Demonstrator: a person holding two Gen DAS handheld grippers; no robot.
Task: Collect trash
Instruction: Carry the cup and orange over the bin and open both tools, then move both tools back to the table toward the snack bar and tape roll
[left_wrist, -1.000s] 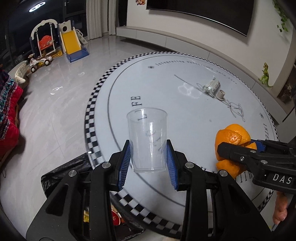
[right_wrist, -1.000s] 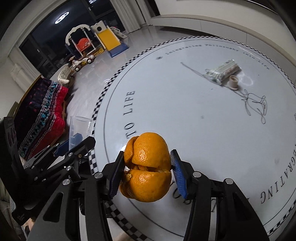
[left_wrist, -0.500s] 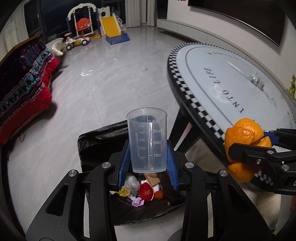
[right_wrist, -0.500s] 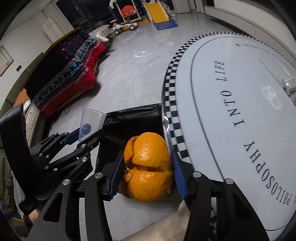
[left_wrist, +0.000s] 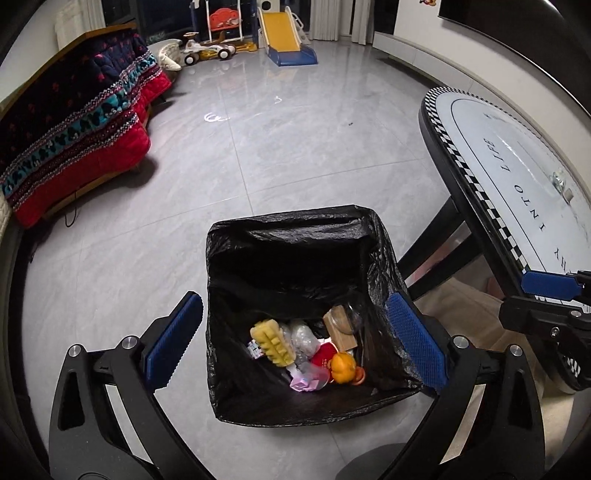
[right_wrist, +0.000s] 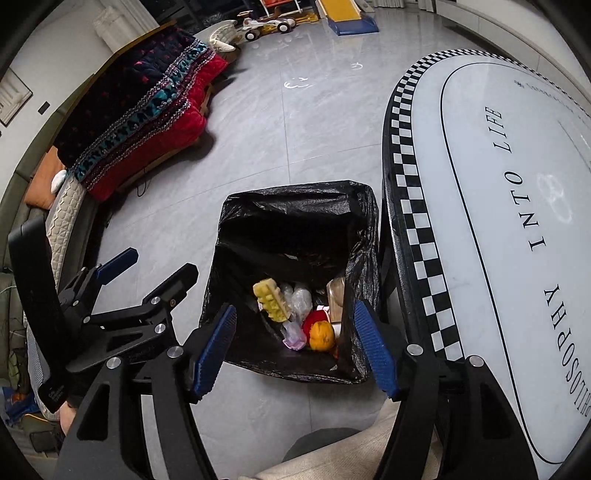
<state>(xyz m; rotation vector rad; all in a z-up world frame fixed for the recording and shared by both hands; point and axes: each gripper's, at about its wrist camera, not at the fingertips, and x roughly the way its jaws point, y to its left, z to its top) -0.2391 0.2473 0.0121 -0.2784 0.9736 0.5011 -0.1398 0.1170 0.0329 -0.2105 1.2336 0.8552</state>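
A bin lined with a black trash bag (left_wrist: 295, 243) stands on the floor beside the table; it also shows in the right wrist view (right_wrist: 295, 206). The orange peel (left_wrist: 342, 367) lies inside it among other trash, also seen in the right wrist view (right_wrist: 322, 334). The clear cup is hard to make out in the pile. My left gripper (left_wrist: 291, 343) is open and empty above the bin. My right gripper (right_wrist: 295, 350) is open and empty above the bin too.
The round white table with a checkered rim (right_wrist: 417, 229) is at the right, with small leftover trash (left_wrist: 561, 182) on it. A sofa with a red and dark blanket (left_wrist: 74, 122) stands at the left. Toys (left_wrist: 284, 33) stand far back.
Both grippers moved over the bin and opened. The cup left my left gripper and the orange peel left my right gripper; the peel now lies in the bag.
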